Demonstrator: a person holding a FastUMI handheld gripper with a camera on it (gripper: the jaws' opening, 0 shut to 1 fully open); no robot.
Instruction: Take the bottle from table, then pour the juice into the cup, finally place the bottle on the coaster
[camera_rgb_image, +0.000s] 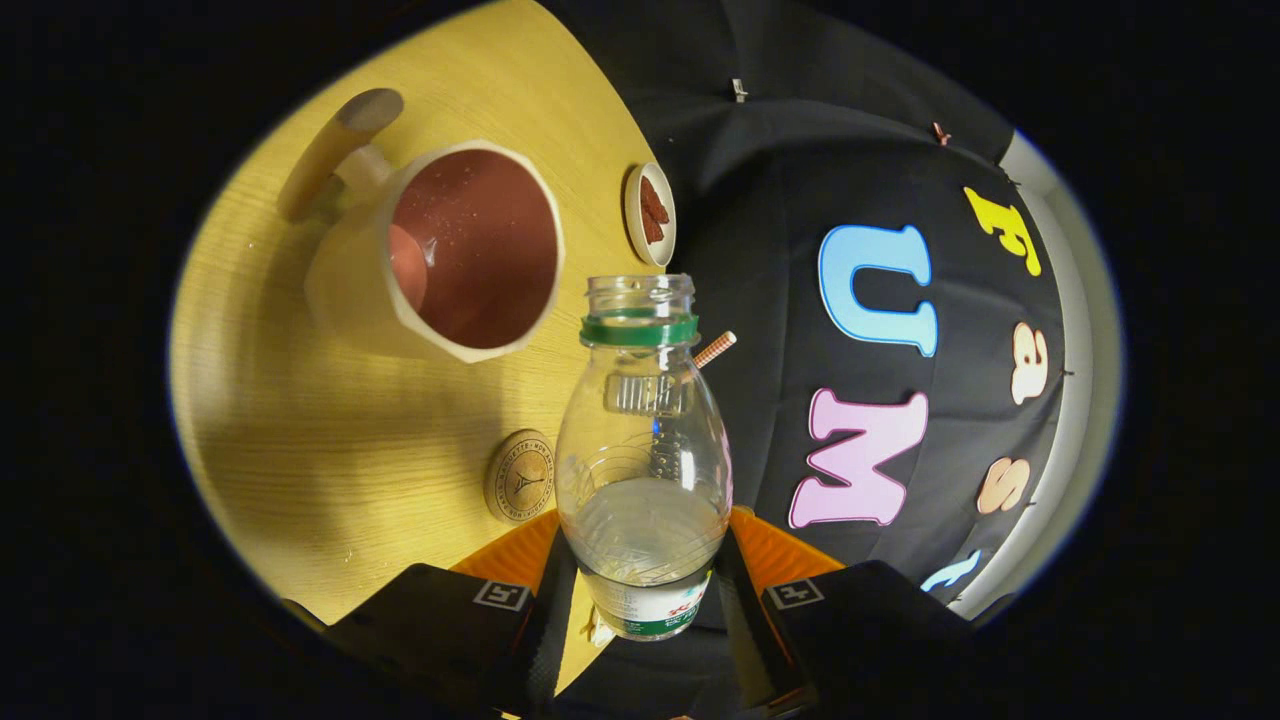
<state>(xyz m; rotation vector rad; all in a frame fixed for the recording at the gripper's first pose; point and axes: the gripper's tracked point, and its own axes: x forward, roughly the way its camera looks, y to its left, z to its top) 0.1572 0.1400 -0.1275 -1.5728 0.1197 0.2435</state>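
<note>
Gripper (640, 600) clamped on the bottle (642, 450) at frame centre, uncapped, tipped toward the cup (470, 250) upper left. Pour step appears under way or ending; next, set bottle on the coaster (520, 476), left of it.

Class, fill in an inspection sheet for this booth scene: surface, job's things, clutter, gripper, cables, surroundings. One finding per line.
Surface: wooden table, pale grain.
Job's things: clear bottle, uncapped, green neck ring, held between the fingers, tipped toward the cup; the cup has a handle and a reddish inside; round coaster lies flat beside the bottle.
Clutter: small dish with dark red pieces beyond the cup; striped straw behind the bottle's neck.
Gripper: gripper shut on the bottle.
Cables: nothing seen.
Surroundings: black cloth wall.
</note>
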